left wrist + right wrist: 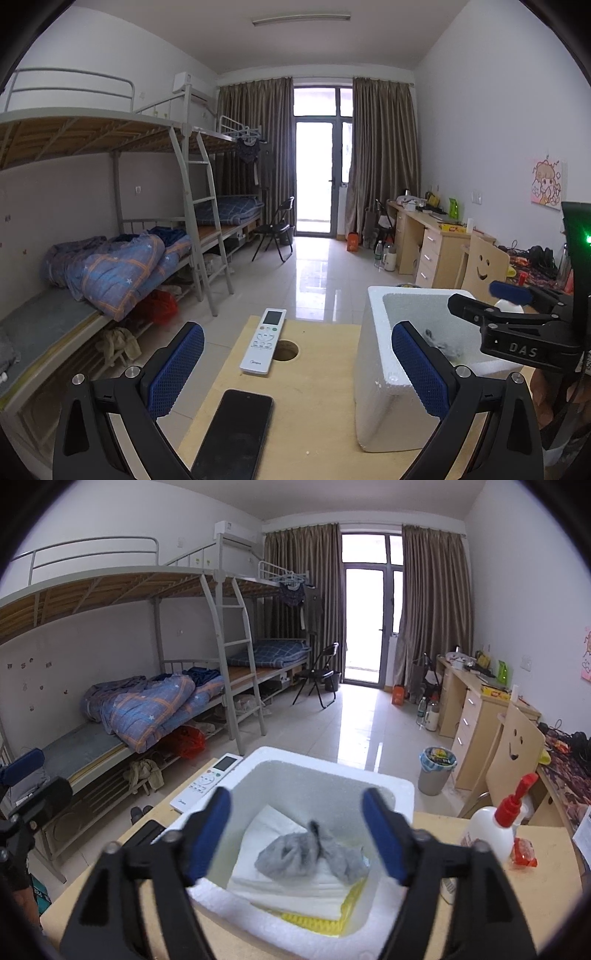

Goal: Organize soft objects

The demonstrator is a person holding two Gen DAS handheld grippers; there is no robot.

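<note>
From the left wrist, the left tongs (297,369) stand spread and empty over a wooden desk (314,406) carrying one remote control (263,341), one dark phone (234,435) and one white foam box (373,391). From the right wrist, the right tongs (297,840) hang spread above that box (332,771), where one grey soft bundle (308,856) lies loose on folded white cloth (288,886) over a yellow layer (314,919); one red-capped bottle (487,830) stands beside.

Daylight from balcony door (314,173), blown out; glare streak on floor tiles (364,731); fisheye bending, dark corners; near gripper fingers (212,834) soft.
</note>
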